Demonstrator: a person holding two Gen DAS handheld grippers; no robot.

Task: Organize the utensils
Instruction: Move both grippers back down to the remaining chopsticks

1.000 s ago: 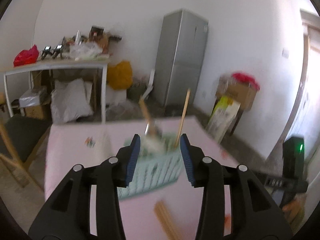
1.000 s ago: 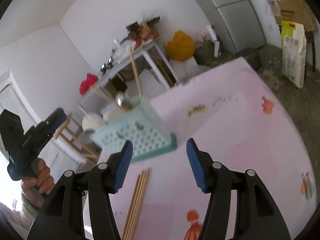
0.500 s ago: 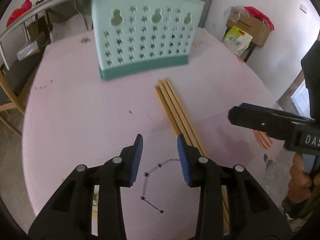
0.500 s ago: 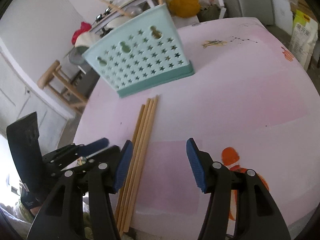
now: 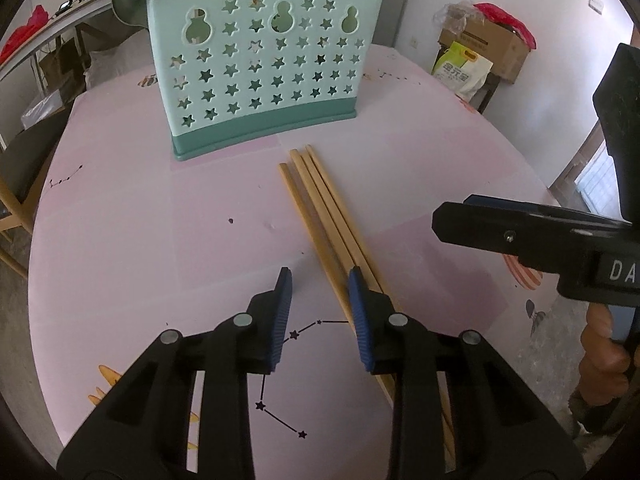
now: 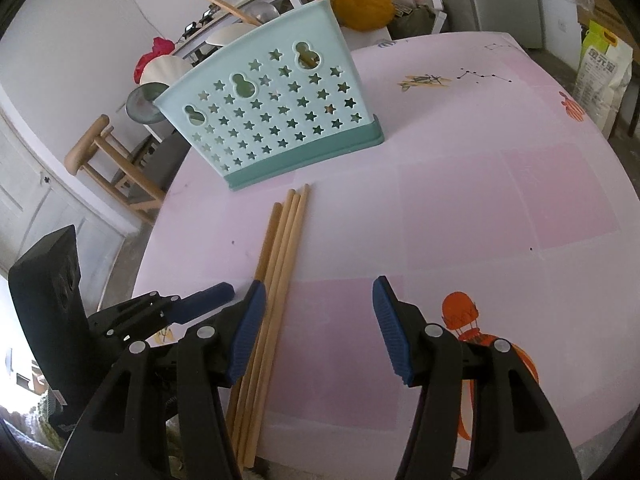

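Right now four wooden chopsticks (image 5: 320,208) are lying side by side on the pink counter (image 5: 140,220), their far ends pointing toward a mint-green utensil holder (image 5: 260,64) that is standing upright near them, not touching. The holder's front wall is showing star-shaped and gourd-shaped holes, and its base is a darker green. Handles and a ladle bowl are sticking up behind its rim in the right wrist view, though which compartment each is sitting in cannot be told.

The left gripper (image 5: 320,296) is hovering low over the near part of the chopsticks. Its blue-padded fingers (image 5: 360,312) are closing, with the leftmost stick passing through the gap at the right pad and the other sticks running under or beside that pad; the pads are not pressing on any stick. The right gripper (image 6: 318,312) is hanging beside the bundle with its fingers spread apart and only bare counter between them; its left pad (image 6: 248,332) is sitting just over the chopsticks' edge.

A person's hand (image 5: 600,364) is gripping the right tool's handle. Behind the counter a wooden chair (image 6: 108,168), a cluttered side table (image 6: 256,4) and a yellow bag (image 6: 364,4) are showing.
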